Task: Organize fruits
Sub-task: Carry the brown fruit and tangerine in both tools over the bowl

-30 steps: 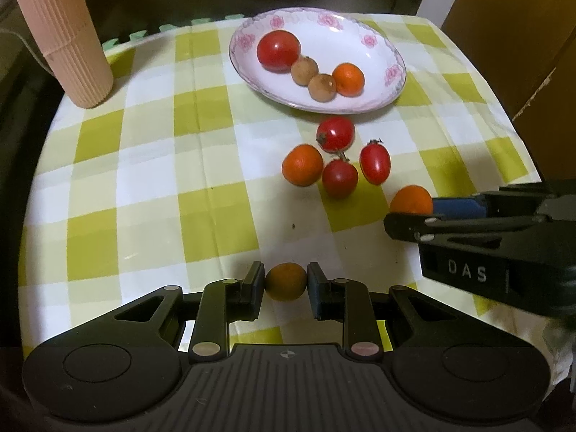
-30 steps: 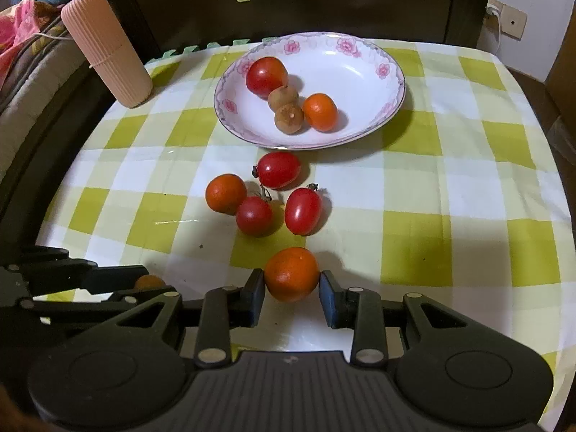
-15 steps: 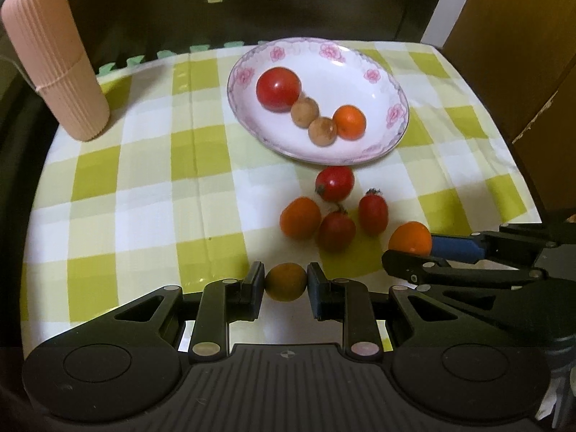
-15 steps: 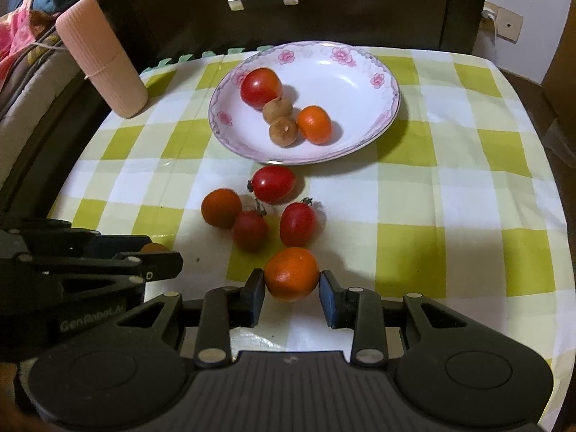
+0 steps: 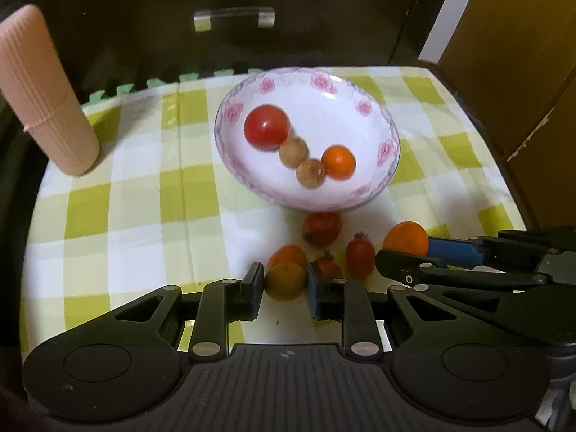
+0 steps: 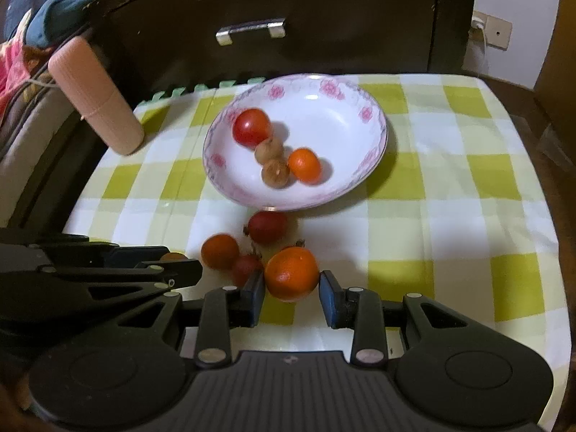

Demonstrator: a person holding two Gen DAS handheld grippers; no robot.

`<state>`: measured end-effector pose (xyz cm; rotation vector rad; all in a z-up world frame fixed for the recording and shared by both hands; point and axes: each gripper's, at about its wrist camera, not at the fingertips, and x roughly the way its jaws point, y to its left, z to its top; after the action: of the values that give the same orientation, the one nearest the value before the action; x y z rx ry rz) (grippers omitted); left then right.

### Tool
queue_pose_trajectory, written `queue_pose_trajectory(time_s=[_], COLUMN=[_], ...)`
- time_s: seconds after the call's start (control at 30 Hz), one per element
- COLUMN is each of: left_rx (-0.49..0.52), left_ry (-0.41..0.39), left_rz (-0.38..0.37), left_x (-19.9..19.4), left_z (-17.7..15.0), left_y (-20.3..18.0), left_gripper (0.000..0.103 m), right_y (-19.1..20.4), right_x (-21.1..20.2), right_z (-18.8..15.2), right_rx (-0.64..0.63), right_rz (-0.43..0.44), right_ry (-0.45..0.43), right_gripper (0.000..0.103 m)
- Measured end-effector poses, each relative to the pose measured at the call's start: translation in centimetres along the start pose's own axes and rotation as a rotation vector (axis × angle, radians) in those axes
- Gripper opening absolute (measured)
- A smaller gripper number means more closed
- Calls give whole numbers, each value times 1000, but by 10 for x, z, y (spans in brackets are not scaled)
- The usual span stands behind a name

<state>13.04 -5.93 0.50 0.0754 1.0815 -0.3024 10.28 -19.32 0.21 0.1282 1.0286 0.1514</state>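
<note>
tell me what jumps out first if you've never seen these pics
Both grippers hold fruit near the bottom of the views: the left gripper is shut on a yellow-brown fruit, the right gripper on an orange. Behind them, mid-table on the checked cloth, a flowered plate holds a tomato, two brown fruits and an orange one. A few red and orange fruits lie loose between plate and grippers.

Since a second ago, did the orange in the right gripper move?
Yes. The orange, held in the right gripper, has come closer to the plate. It now overlaps the loose tomatoes that lay well beyond it before.
</note>
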Motion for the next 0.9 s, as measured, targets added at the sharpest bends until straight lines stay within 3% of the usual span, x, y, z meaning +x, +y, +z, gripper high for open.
queue_pose_trajectory(time_s=[0.47,0.9], left_rx=[2,-33], left_ry=[-53,-32], left_rz=[5,10], left_x=[13,40], left_z=[50,67], left_y=[-5,5], left_gripper=[31,31], right_y=[-23,-32], right_x=[7,38], right_z=[44,67], right_rx=[63,53], right_rz=[3,3], right_ry=[-59,-67], right_gripper=[32,32])
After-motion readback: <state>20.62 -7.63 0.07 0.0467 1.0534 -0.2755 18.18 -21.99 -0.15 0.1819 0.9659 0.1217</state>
